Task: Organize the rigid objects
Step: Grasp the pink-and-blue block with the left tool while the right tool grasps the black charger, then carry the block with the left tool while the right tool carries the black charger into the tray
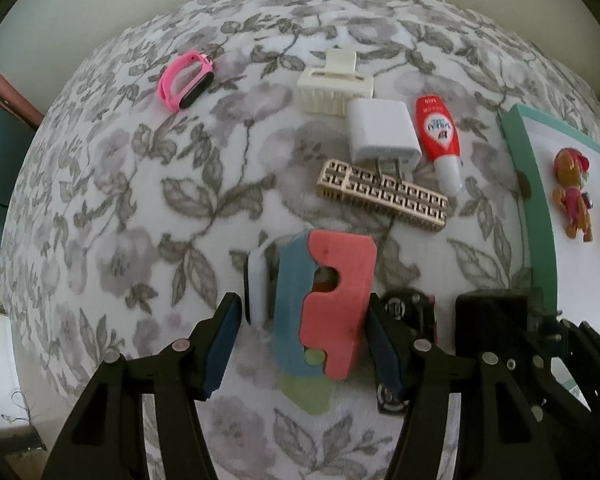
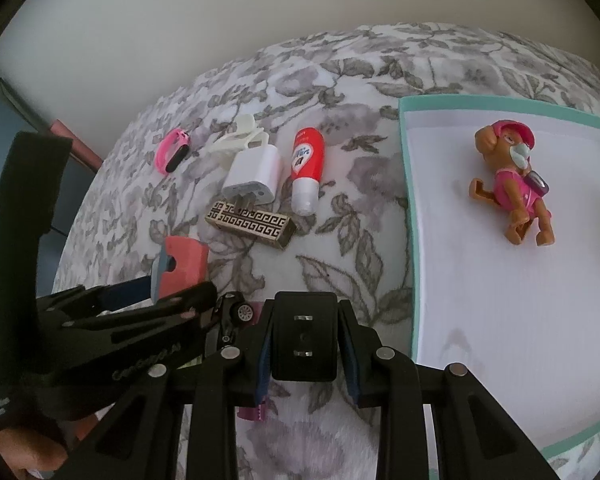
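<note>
Left gripper [image 1: 304, 344]: jaws half apart around the red-and-blue foam block [image 1: 324, 304]; only the right pad touches.
Right gripper [image 2: 306, 350]: clamped on black adapter [image 2: 304, 336], near the tray [image 2: 410, 200].
Obstructions: toy car [image 2: 236, 314] between both grippers; white charger [image 1: 382, 130], patterned bar [image 1: 384, 194] beyond.

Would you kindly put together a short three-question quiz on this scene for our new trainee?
1. True or false: the toy dog lies inside the green-rimmed tray.
2. What is clamped in the right tool? A) the pink wristband B) the black plug adapter C) the red bottle
3. Which item's prongs rest on the gold patterned box?

Key:
1. True.
2. B.
3. The white charger.
</note>
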